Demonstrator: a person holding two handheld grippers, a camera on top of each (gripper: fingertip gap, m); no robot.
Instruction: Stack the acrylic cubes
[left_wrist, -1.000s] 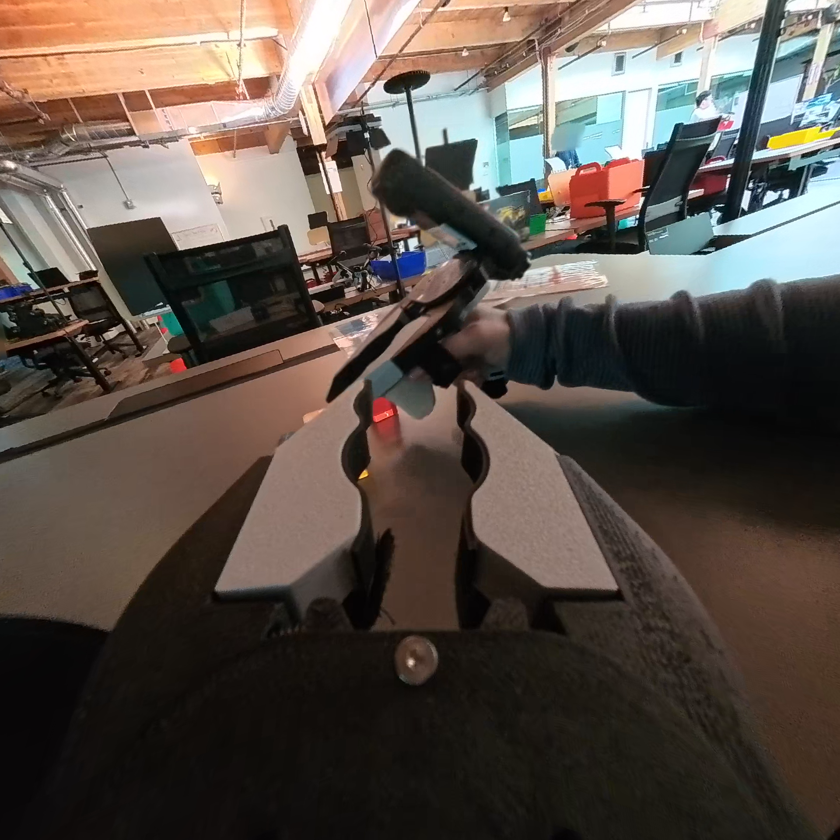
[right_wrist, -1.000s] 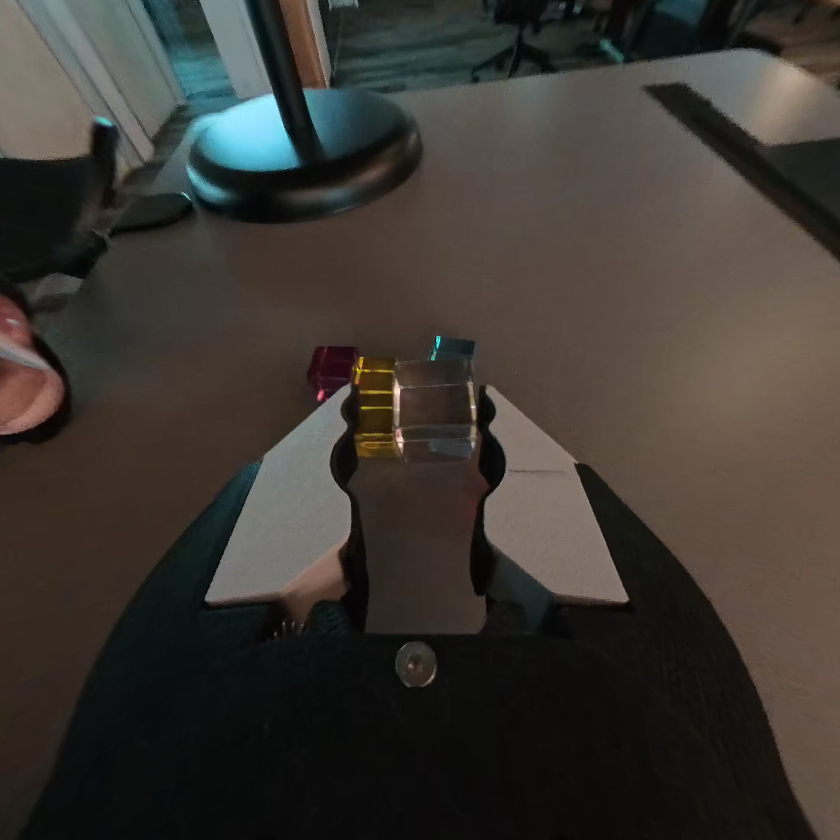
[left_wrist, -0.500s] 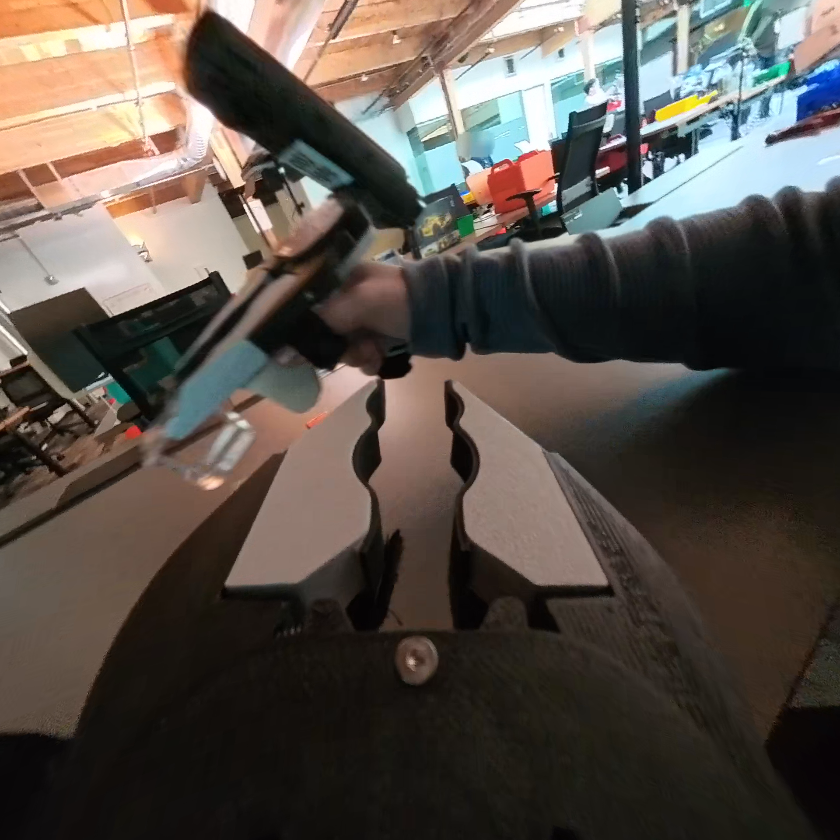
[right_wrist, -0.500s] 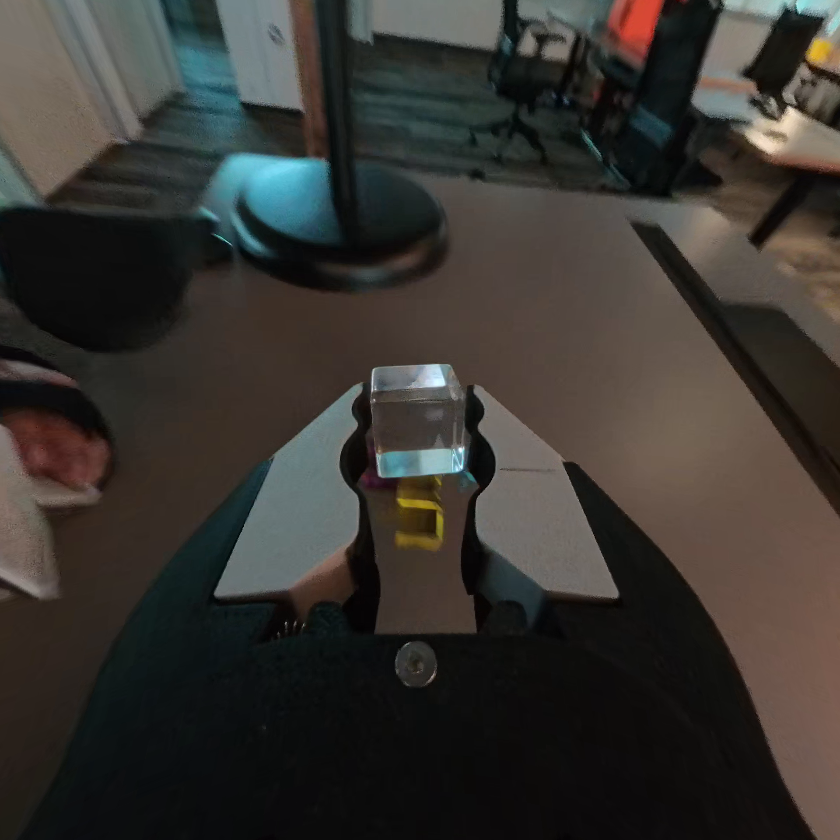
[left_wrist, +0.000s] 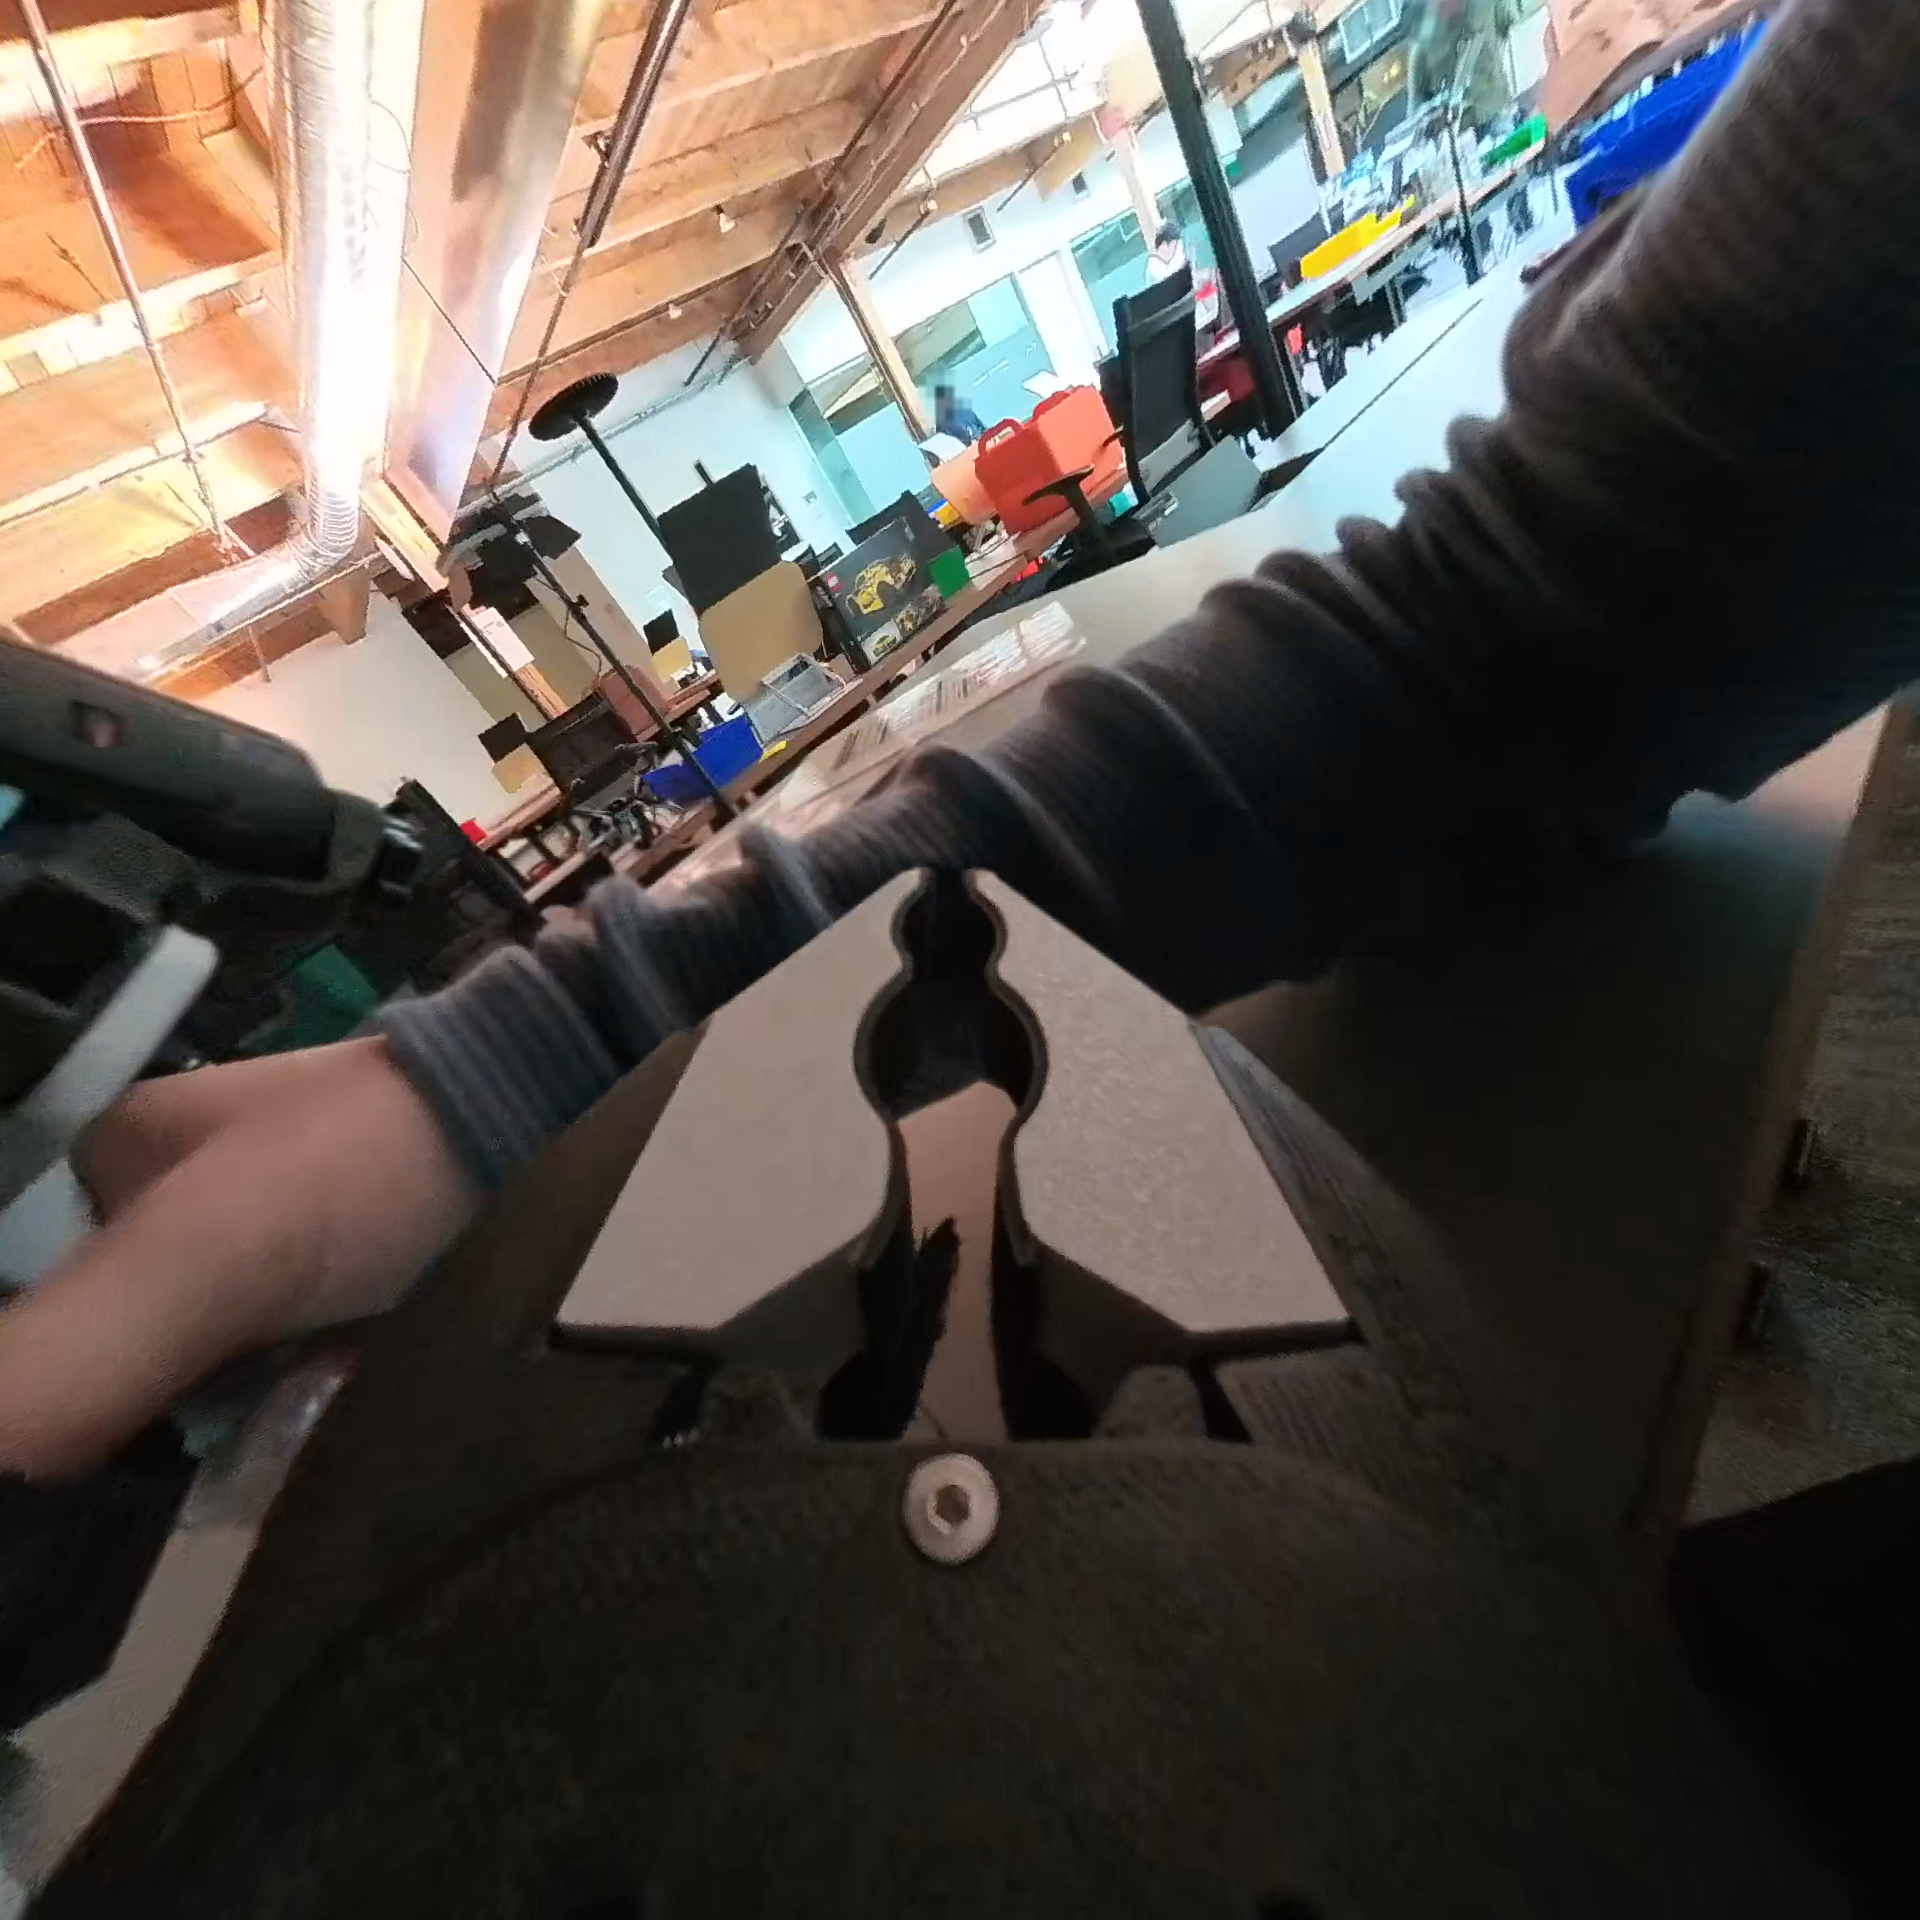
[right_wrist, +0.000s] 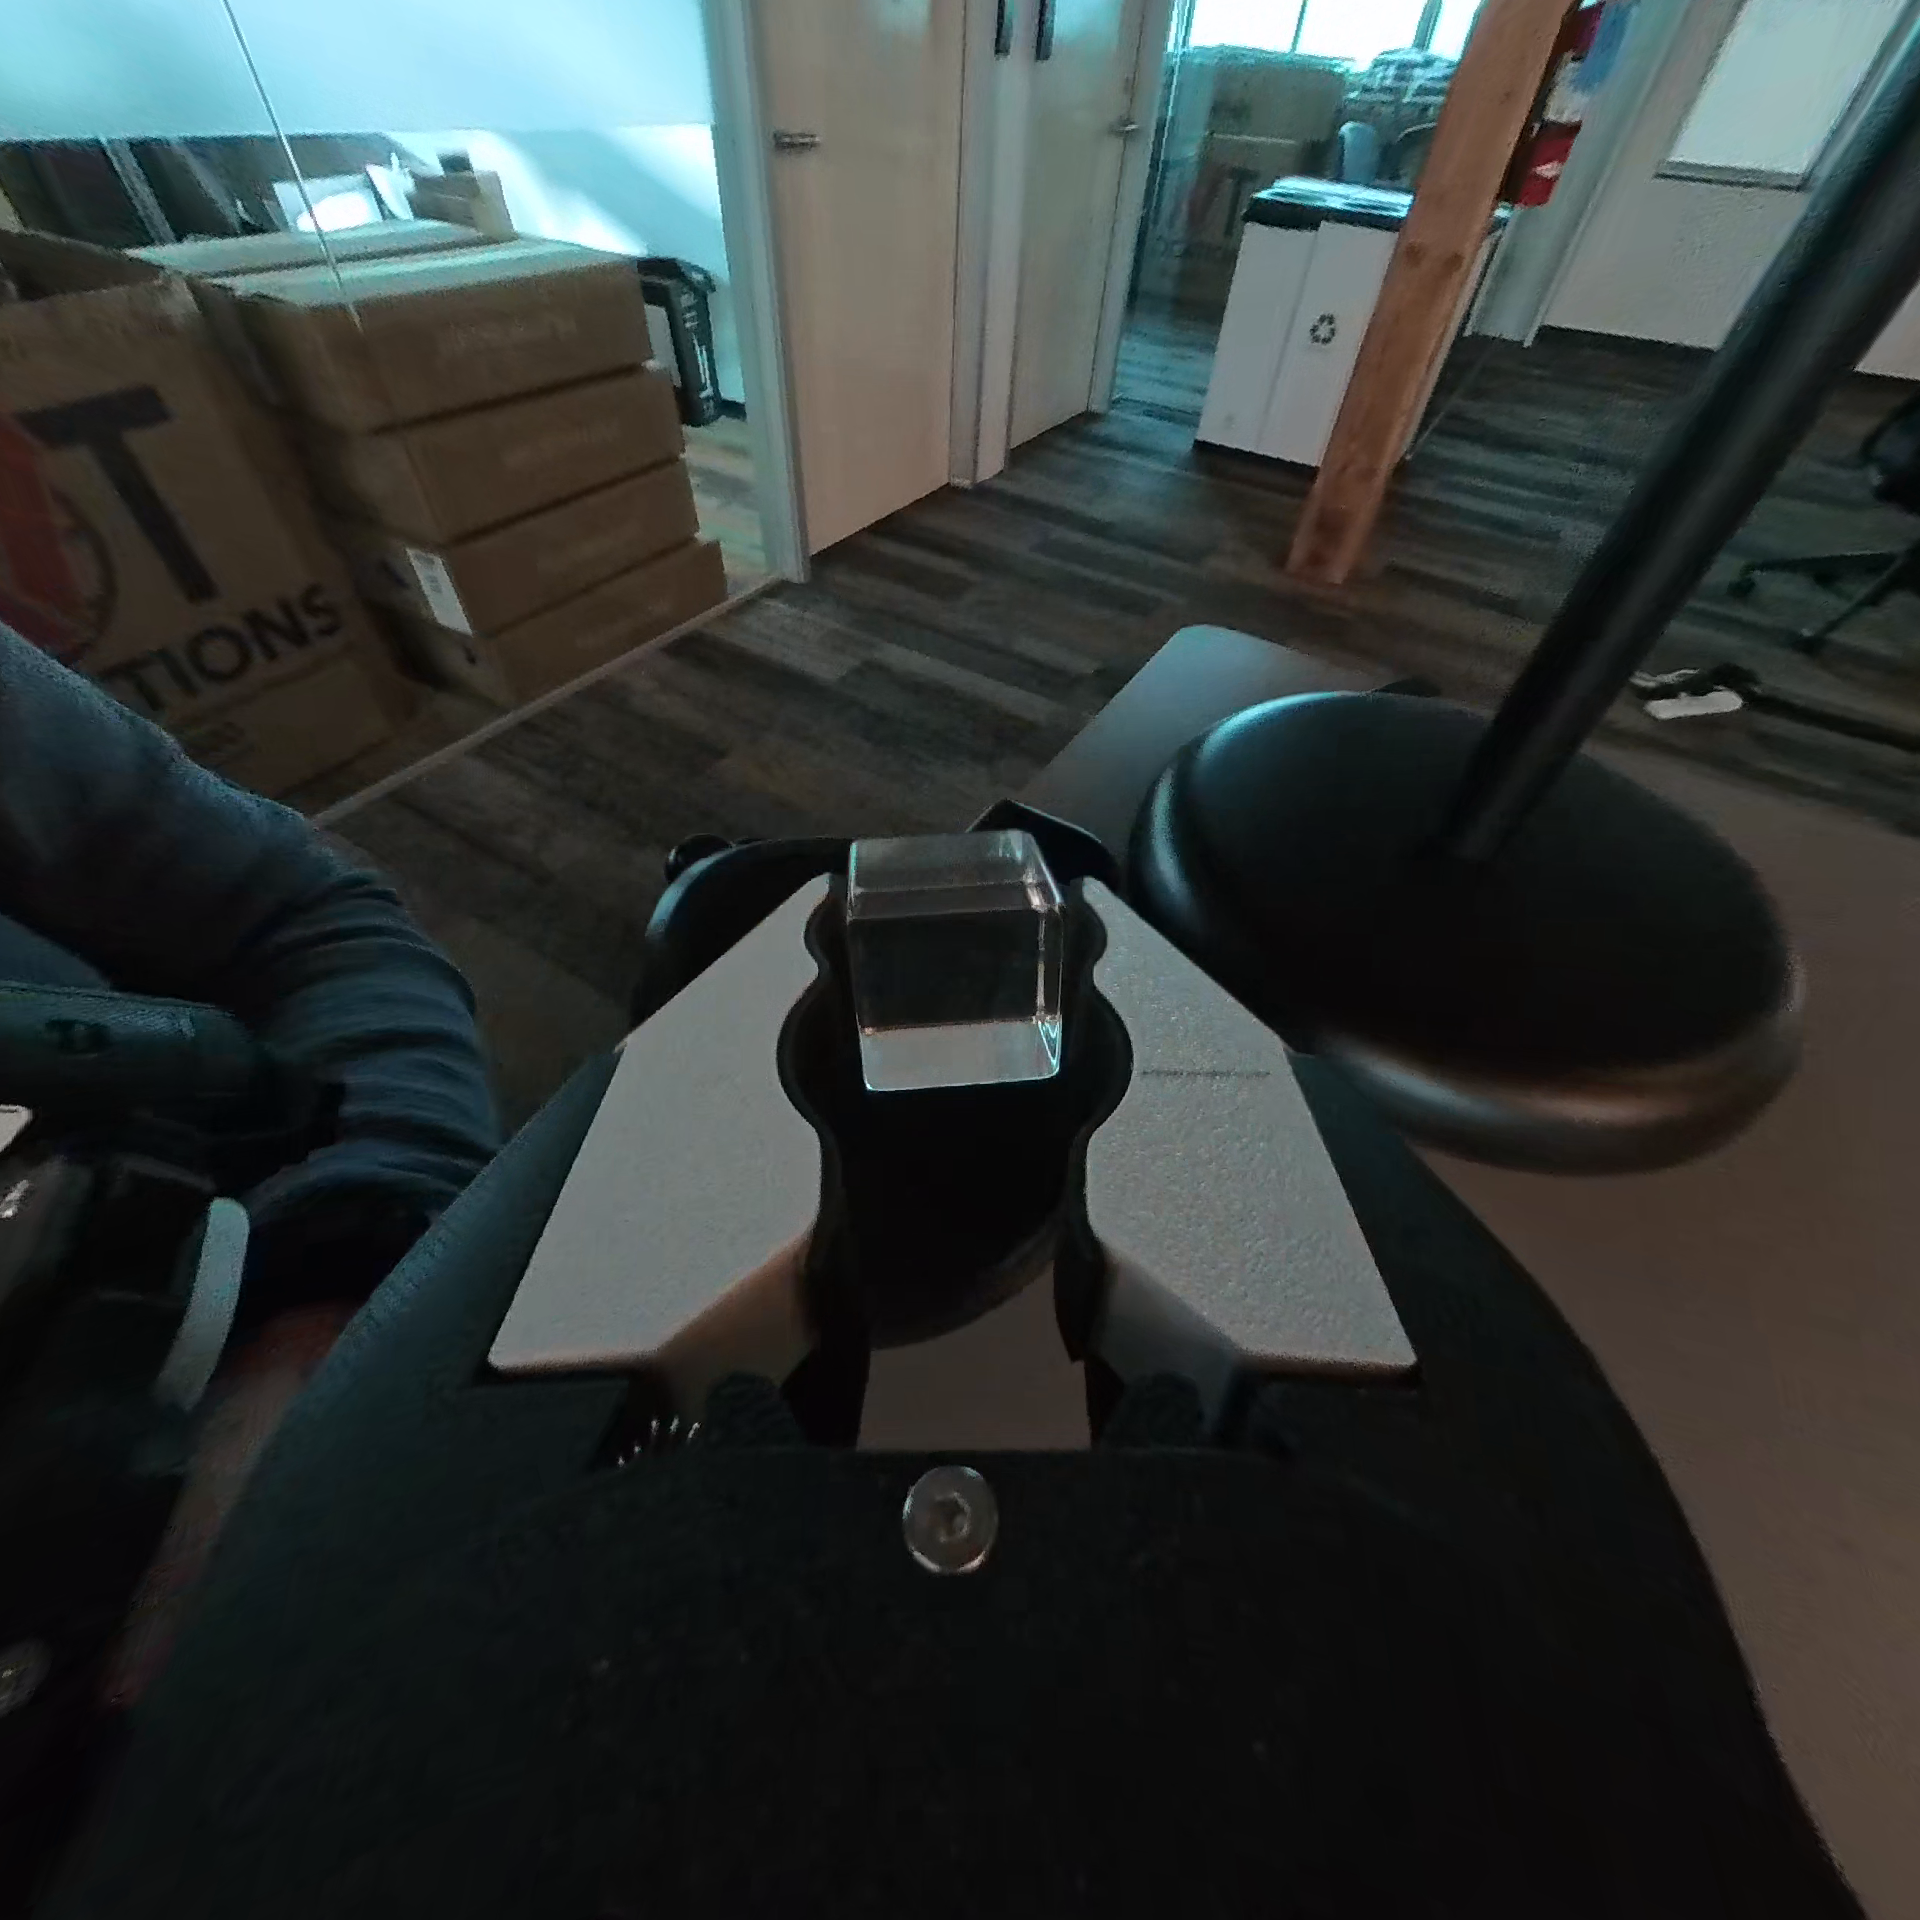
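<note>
Clear plastic cube (right_wrist: 954, 961), see-through, sits clamped between my right gripper (right_wrist: 951, 935) fingertips, both pads pressed on its sides, held up in the air off the table (right_wrist: 1714, 1403). Right of it, near, the black round lamp base (right_wrist: 1455, 966) with its pole (right_wrist: 1683, 499) leaning up to the far right. Beyond the cube, a dark object partly hidden by my fingers, can't tell what. Far left, stacked cardboard boxes (right_wrist: 468, 416) on the floor. My left gripper (left_wrist: 948, 883) has its jaws together, tips meeting, nothing in them; it points up toward the ceiling beams, tilted. Right across its front runs the grey sleeve (left_wrist: 1195, 790) of the arm holding the other tool, with that hand (left_wrist: 208, 1226) blurred at the near left. Risks as I judge them: the cube is slick and held only near the tips, so a jerk or a slight loosening could let it slip out and drop to the table or floor. The lamp base is just beside my right fingers, so a swing right could knock the cube against it. My two arms are crossed close, so the left tips could snag the sleeve and jolt the right grip.
</note>
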